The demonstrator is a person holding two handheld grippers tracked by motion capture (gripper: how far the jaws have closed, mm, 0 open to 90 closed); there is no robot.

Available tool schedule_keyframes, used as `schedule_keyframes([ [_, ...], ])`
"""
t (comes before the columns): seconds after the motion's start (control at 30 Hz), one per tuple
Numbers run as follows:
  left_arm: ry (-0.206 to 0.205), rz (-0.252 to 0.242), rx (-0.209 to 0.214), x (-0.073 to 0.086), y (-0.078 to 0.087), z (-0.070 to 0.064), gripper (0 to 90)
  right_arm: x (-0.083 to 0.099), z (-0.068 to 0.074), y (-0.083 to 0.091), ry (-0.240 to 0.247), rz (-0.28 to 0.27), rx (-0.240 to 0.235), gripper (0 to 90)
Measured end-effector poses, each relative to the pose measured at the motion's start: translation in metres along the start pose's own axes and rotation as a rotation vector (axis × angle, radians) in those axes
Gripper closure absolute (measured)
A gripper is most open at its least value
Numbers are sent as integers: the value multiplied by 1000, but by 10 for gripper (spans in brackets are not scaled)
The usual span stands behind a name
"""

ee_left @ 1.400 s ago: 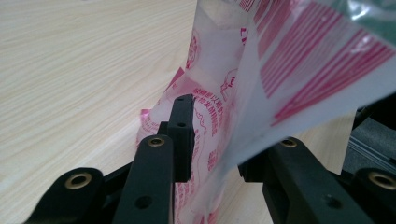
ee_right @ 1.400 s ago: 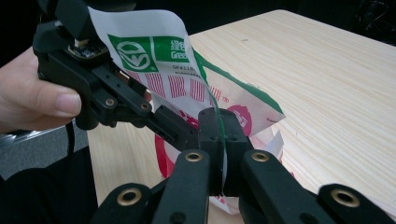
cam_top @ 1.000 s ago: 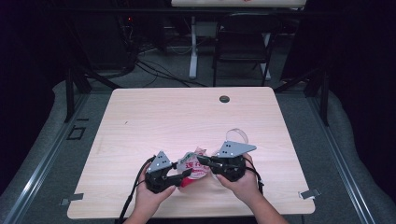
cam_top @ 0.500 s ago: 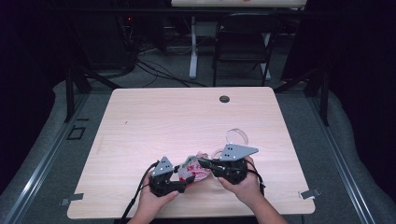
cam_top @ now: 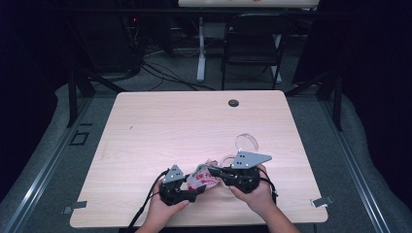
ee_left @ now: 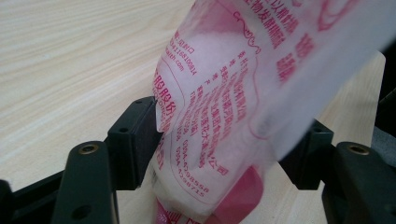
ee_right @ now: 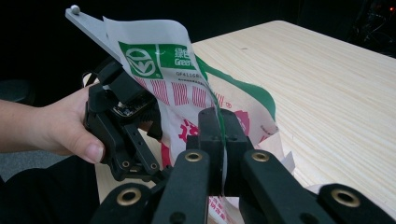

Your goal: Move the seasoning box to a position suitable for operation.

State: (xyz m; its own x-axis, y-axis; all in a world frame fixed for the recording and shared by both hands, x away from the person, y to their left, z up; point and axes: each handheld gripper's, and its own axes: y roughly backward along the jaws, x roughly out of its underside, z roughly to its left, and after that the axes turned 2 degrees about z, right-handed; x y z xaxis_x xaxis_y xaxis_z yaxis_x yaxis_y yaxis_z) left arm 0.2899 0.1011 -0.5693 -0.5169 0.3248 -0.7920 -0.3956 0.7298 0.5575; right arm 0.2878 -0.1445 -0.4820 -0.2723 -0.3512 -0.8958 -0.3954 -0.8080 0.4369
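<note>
1. Dark floor, cables and a black chair [cam_top: 250, 48] lie beyond the pale wood-grain bench [cam_top: 170, 126], which has a small round dark grommet [cam_top: 233, 103] near its far edge.
2. At the near edge of the bench, between my two hands, I hold a thin translucent plastic bag printed in red and green [cam_top: 204, 175]; it is crumpled and lifted just off the wood.
3. In the left gripper view, something white and powdery or grainy fills the lower part of the bag [ee_left: 219, 116] behind the red lettering; I cannot tell what it is.
4. My left hand-held gripper [cam_top: 194, 187] has its jaws on either side of the filled part of the bag; they press its sides, though whether they are fully clamped I cannot tell.
5. My right hand-held gripper [ee_right: 223, 140] has its jaws closed together on the upper film of the bag, pinching a single thin layer with the green logo just above.
6. A clear round plastic lid or dish [cam_top: 247, 142] lies on the bench just beyond my right hand-held gripper, apart from the bag.
7. From the right gripper view I see my left hand [ee_right: 60, 126] wrapped around the other hand-held gripper, with the bag standing between us; the high view shows the bag small and bunched, its contents unreadable.
</note>
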Motion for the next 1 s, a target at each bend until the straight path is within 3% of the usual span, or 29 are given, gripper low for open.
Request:
schedule_keyframes([
  [0.37,19,39,-6,3,-10,1,251,3,1,3,3,-7,-2,900],
  [0.47,10,54,-13,3,-13,1,246,4,1,3,0,-9,0,900],
  [0.87,46,103,3,5,-25,3,247,8,2,6,-2,-10,1,900],
  [1.0,35,113,3,5,-27,2,248,9,3,8,-5,-10,5,900],
])
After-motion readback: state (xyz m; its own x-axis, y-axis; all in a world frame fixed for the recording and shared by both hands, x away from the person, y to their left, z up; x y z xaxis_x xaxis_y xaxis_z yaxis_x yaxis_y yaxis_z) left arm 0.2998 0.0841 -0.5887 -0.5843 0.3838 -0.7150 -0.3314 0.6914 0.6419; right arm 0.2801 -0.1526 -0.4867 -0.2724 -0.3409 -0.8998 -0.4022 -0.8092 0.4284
